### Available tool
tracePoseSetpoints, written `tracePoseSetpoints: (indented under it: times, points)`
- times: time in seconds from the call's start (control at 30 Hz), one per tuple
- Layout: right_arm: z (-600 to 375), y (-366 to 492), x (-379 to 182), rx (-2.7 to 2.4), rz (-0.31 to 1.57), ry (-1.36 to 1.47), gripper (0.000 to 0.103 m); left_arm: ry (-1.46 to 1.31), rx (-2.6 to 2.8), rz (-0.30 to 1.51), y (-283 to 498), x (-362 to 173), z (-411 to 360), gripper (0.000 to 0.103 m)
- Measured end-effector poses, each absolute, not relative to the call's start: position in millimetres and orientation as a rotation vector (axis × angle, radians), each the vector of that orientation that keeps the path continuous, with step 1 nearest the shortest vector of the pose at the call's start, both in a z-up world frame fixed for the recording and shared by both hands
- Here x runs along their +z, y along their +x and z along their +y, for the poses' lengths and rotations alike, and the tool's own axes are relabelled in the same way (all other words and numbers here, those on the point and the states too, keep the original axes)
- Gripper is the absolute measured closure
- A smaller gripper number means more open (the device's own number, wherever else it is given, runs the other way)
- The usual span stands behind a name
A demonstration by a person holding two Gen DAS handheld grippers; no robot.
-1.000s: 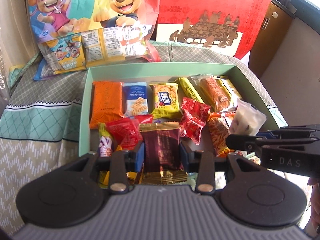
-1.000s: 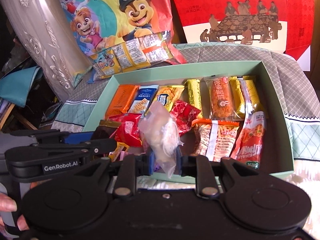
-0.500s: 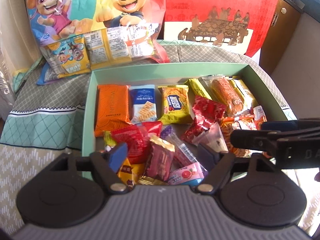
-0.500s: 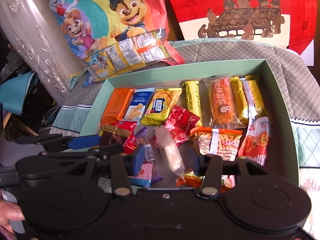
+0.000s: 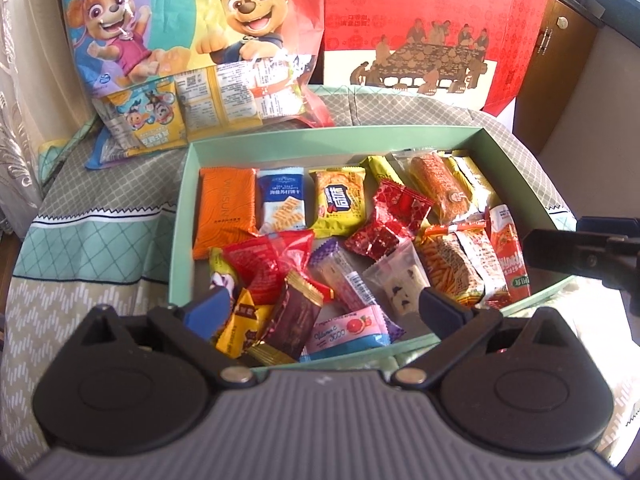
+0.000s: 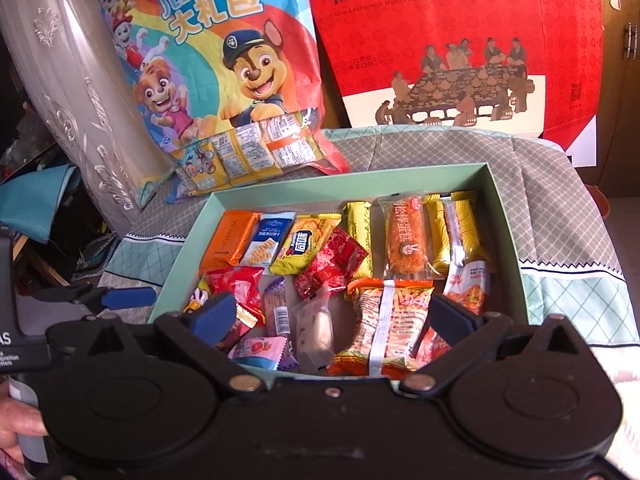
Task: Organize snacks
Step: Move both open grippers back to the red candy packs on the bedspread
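left wrist view first: left gripper [image 5: 322, 306] hangs over the near end of the mint green box [image 5: 320, 136], jaws spread wide after just opening, nothing pinched. dark brown wrapped snack [image 5: 294, 320] lies loose between the fingers, leaning on a yellow packet [image 5: 240, 326] near the box's front wall. next to it a pink and blue vitamin c sachet [image 5: 348, 330] and a clear bag with a pale cookie [image 5: 396, 284]. back row has an orange pack [image 5: 226, 210], blue cracker pack [image 5: 282, 202] and yellow pack [image 5: 340, 202] side by side. box sits on a grey patterned cloth [image 5: 120, 184], cartoon dog bag [image 5: 192, 40] and red gift box [image 5: 432, 20] propped behind it.

right wrist view: right gripper [image 6: 332, 316] also over the near edge, jaws gaping after just opening, holding nothing. the clear bag [image 6: 316, 328] rests inside the box [image 6: 348, 184] between the fingers, beside a striped stick-snack pack [image 6: 384, 320]. the left gripper's blue pad [image 6: 128, 298] pokes in at the left, and a bit of hand [image 6: 20, 424] shows in the lower left corner.
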State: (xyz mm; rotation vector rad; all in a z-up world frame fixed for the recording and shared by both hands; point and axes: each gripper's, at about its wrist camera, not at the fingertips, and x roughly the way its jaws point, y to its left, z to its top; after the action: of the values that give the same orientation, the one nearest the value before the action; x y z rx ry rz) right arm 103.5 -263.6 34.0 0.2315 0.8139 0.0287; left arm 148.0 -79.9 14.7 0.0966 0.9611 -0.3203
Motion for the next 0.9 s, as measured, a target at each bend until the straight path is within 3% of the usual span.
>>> tracePoseSetpoints:
  times: [0.27, 0.67, 0.9]
  points:
    - [-288.9, 60.4, 29.6, -0.044, 0.798, 0.265, 0.000, 0.155, -0.423, 0.989, 109.5, 6.0, -118.4, 0.000]
    - [-343.1, 2.5, -26.4, -0.188, 0.876, 0.461, 0.000, 0.235, -0.555, 1.144, 69.3, -48.4, -188.9, 0.000]
    - [-355.3, -12.7, -42.1, -0.229, 0.872, 0.492, 0.004, 0.312, -0.543, 1.120, 62.3, -60.2, -217.9, 0.000]
